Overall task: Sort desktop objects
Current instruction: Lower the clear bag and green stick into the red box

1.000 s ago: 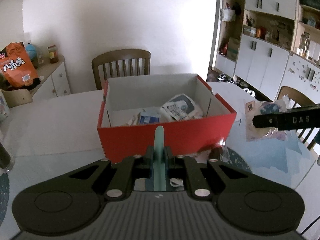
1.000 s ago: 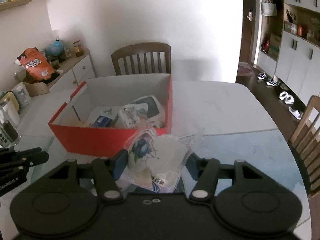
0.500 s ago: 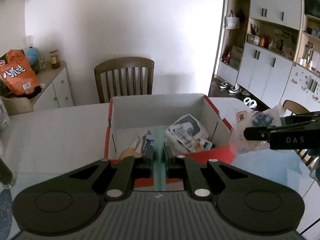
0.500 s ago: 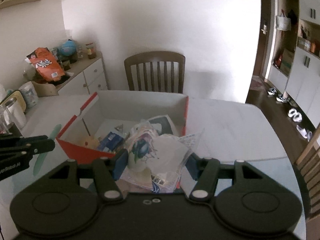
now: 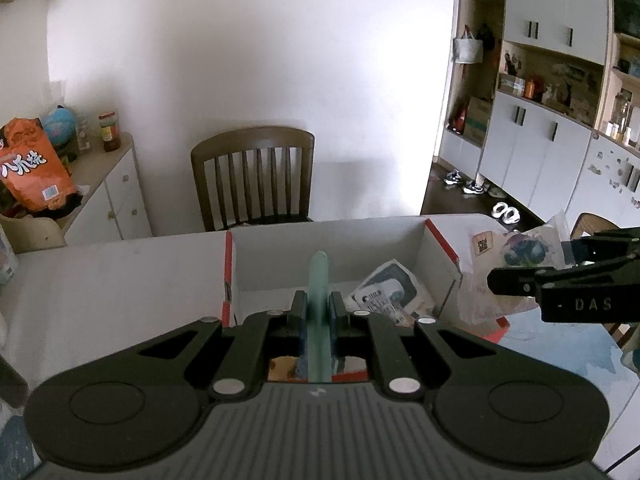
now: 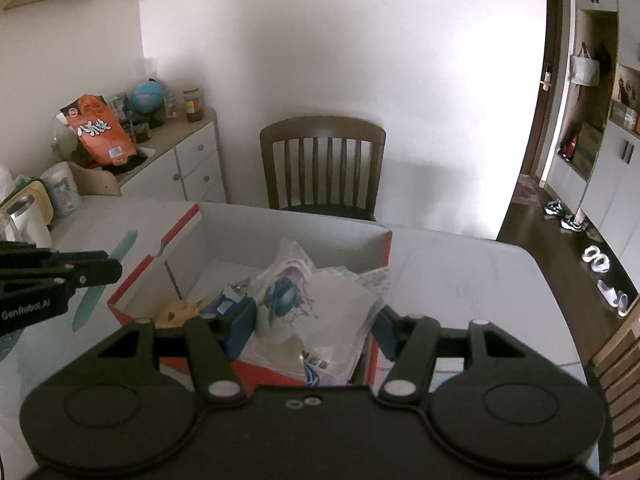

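Observation:
My left gripper is shut on a thin mint-green flat stick that stands on edge and points forward over the red box. The stick and the left gripper also show at the left of the right wrist view, by the box's left wall. My right gripper is shut on a crinkled clear plastic bag with a blue-printed item inside, held above the box's near right corner. In the left wrist view the right gripper and the bag hang by the box's right wall.
The box holds a white packet, a yellow item and a blue packet. A wooden chair stands behind the white table. A sideboard with an orange snack bag is at left, cabinets at right.
Both grippers have risen and moved forward, so the box now lies under their fingers. The stick and the bag stay gripped as before.

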Demonstrator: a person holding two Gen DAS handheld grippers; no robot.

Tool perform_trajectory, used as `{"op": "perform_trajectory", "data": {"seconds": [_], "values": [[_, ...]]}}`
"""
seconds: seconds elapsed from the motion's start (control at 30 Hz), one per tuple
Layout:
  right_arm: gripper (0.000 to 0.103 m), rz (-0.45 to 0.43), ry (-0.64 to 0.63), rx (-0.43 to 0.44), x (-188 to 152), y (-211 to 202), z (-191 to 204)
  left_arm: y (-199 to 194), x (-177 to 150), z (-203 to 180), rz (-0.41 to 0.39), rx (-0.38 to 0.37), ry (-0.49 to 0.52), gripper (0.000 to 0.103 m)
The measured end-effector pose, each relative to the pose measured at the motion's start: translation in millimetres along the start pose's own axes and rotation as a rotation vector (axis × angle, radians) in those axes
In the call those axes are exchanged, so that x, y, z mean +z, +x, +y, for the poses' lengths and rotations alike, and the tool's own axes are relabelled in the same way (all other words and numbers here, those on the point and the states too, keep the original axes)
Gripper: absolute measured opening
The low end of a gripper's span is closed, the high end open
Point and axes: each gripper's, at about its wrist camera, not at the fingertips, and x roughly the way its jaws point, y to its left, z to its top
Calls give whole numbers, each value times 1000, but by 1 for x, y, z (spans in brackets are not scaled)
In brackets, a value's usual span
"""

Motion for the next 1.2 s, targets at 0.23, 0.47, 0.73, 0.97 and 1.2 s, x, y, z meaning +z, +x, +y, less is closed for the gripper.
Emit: {"op": "perform_trajectory", "data": {"seconds": [0.23, 0.47, 0.73, 0.97, 1.2], "values": [[60, 2, -13, 0, 10, 15, 1, 22, 14, 8, 25, -7, 2, 10], [60, 25, -27, -2, 15, 39, 4, 49, 25, 19, 64, -27, -17, 10], [60, 57, -52, 2, 15, 64, 11, 78, 24, 20, 116, -30, 5, 10], [60, 93, -62, 14, 12, 82, 14, 100, 18, 21, 168, -36, 30, 10], [60, 139, -80, 21, 6, 98, 17, 116, 13, 21, 212, -31, 52, 10]]}}
